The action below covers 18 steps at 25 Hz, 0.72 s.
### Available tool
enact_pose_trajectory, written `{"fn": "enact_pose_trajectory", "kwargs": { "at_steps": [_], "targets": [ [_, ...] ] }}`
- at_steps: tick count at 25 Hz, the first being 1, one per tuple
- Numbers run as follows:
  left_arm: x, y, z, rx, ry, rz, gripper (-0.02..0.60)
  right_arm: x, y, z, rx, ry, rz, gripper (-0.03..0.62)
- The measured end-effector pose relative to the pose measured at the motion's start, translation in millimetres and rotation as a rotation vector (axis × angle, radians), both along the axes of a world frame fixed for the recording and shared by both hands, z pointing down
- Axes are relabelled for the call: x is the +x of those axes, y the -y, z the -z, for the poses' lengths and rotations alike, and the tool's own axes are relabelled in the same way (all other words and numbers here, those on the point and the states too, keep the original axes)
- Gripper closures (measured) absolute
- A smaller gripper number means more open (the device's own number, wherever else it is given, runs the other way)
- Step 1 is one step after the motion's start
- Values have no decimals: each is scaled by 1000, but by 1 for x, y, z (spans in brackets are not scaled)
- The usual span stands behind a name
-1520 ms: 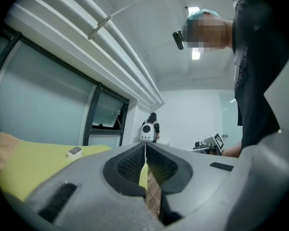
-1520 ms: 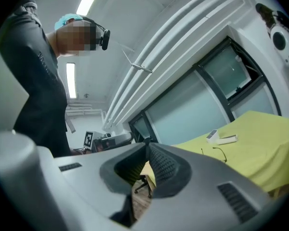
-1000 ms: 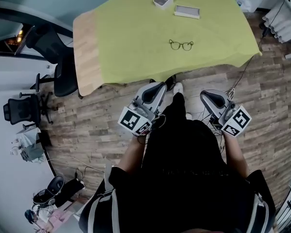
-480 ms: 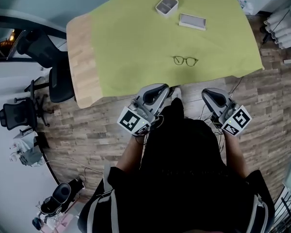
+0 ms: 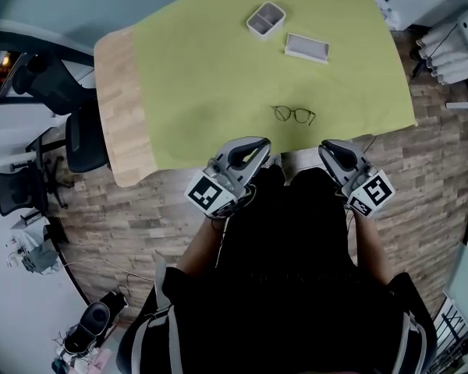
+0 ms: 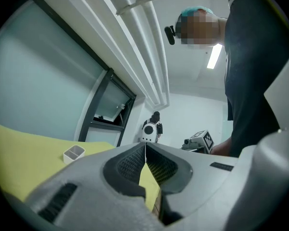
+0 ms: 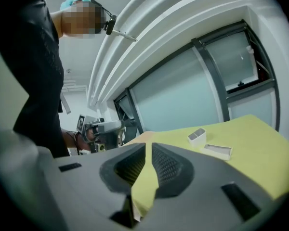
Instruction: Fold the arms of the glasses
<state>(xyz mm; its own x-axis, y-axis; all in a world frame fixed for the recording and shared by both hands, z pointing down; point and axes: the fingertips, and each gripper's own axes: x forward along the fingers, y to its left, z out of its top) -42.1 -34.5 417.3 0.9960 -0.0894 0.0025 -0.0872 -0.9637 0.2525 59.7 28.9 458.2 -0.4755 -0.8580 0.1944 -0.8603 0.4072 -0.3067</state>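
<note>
A pair of thin dark-framed glasses [image 5: 293,114] lies on the green cloth [image 5: 210,76] near the table's front edge, lenses side by side; I cannot tell how its arms stand. My left gripper [image 5: 256,143] is held at the table's front edge, left of and nearer than the glasses, with its jaws shut on nothing [image 6: 145,146]. My right gripper [image 5: 328,147] hangs just off the edge, nearer and to the right of the glasses, with a narrow slit between its empty jaws [image 7: 148,146]. Neither gripper view shows the glasses.
A small white two-part bin [image 5: 266,19] and a flat white box [image 5: 306,47] sit farther back on the cloth. Bare wood [image 5: 121,115] shows at the table's left end. Black office chairs [image 5: 79,127] stand left of the table. White radiators and gear [image 5: 456,45] stand at the right.
The table and glasses have come nearer in the head view. Both grippers, earlier over the floor, now reach the table's front edge. Nothing has been touched.
</note>
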Motion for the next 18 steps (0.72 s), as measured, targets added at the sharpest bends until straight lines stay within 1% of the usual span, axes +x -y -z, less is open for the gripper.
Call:
{"fn": "enact_pose_trajectory", "kwargs": {
  "at_steps": [2, 5, 9, 11, 14, 16, 18],
  "targets": [
    [4, 5, -3, -20, 7, 5, 558, 0, 6, -7, -15, -26, 26, 556],
    [10, 7, -13, -14, 22, 14, 558, 5, 11, -14, -42, -69, 74, 556],
    [18, 16, -15, -16, 28, 66, 558, 10, 24, -28, -65, -120, 155, 556],
    [23, 20, -17, -18, 27, 105, 558, 11, 24, -42, -85, -174, 231, 556],
    [29, 26, -18, -37, 19, 173, 558, 9, 25, -62, -115, -286, 361, 554],
    [33, 27, -19, -39, 23, 207, 558, 11, 26, -70, -112, -329, 427, 554],
    [37, 28, -21, -34, 37, 235, 558, 13, 28, -78, -111, -350, 482, 554]
  ]
}}
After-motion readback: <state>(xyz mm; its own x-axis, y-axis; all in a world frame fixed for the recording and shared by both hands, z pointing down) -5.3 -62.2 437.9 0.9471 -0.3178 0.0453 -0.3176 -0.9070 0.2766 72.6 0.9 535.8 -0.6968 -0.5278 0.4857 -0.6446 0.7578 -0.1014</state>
